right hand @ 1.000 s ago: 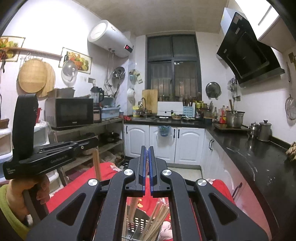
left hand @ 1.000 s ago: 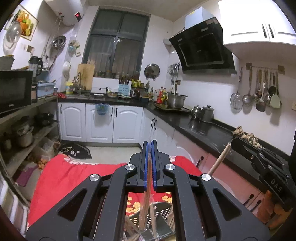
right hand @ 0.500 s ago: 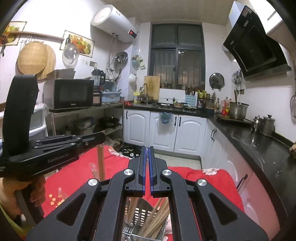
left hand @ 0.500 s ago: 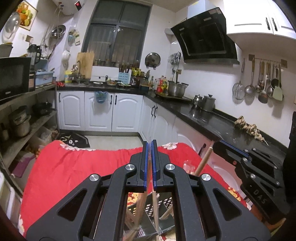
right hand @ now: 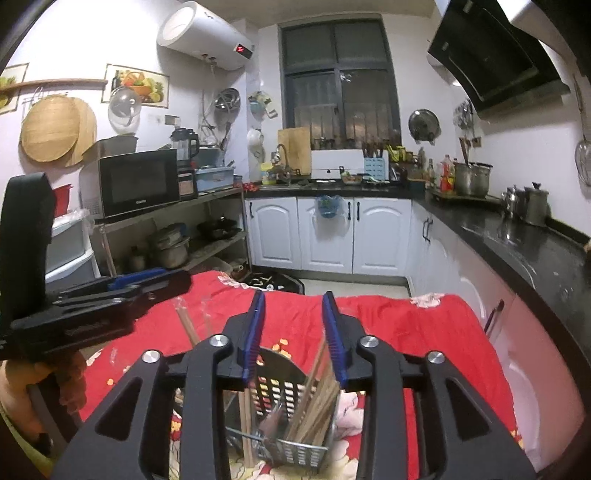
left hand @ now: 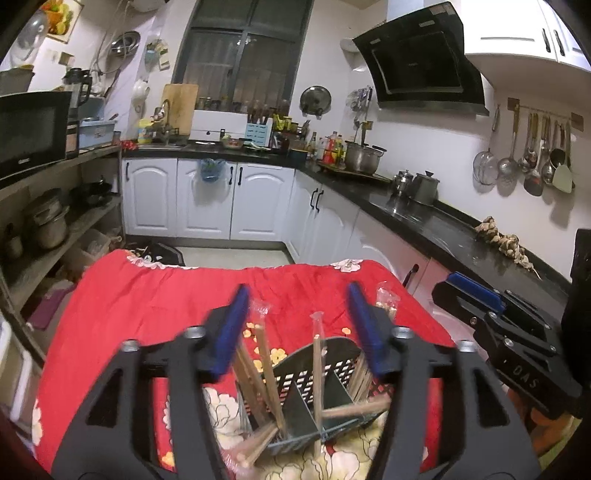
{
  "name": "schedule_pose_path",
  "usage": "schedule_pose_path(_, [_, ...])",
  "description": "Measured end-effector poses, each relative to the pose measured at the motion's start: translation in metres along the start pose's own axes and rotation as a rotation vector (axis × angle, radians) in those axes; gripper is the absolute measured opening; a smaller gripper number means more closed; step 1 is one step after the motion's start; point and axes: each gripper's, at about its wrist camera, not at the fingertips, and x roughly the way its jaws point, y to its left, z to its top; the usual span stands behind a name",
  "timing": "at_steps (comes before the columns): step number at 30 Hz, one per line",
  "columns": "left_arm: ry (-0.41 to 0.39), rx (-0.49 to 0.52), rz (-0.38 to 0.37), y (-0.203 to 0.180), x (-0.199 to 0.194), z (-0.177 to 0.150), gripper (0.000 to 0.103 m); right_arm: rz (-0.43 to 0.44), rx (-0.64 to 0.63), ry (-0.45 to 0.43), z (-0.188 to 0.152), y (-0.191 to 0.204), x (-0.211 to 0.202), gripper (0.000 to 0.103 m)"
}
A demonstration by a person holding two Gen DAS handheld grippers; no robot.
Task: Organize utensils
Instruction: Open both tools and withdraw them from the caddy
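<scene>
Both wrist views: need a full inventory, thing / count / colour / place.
perforated metal utensil caddy: one, grey, on the red cloth below both grippers
wooden chopsticks: many, count unclear, tan, standing tilted in the caddy's compartments, a few over its rim
red floral tablecloth: one, red with white and yellow flowers, covering the table
black microwave: one, on the shelf by the left wall
white water heater: one, high on the wall
steel stockpot: one, silver, on the black counter
hanging ladles and skimmers: several, metal, on the right wall rail
left gripper: black with blue pads, open above the caddy
right gripper: black with blue pads, open above the caddy
</scene>
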Motion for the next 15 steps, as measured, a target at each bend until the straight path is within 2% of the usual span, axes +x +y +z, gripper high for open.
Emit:
schedule_pose_path(2, [-0.001, -0.019, -0.005, 0.002, -0.006, -0.001, 0.066, 0.001, 0.018, -0.003, -0.003, -0.005, -0.007, 0.044])
schedule_pose_path(3, [-0.006, -0.026, -0.007, 0.002, -0.011, -0.002, 0.075, 0.0, 0.022, -0.005, -0.004, -0.007, -0.01, 0.045])
schedule_pose_path(6, [-0.02, -0.033, 0.011, 0.003, -0.024, -0.005, 0.091, -0.007, 0.027, -0.006, -0.008, -0.011, -0.021, 0.053])
schedule_pose_path(11, [-0.037, -0.035, 0.021, 0.001, -0.046, -0.014, 0.092, 0.002, 0.042, -0.018, -0.017, -0.018, -0.047, 0.07])
schedule_pose_path(15, [-0.033, -0.031, 0.036, -0.003, -0.06, -0.026, 0.092, -0.006, 0.046, -0.023, -0.028, -0.022, -0.067, 0.079])
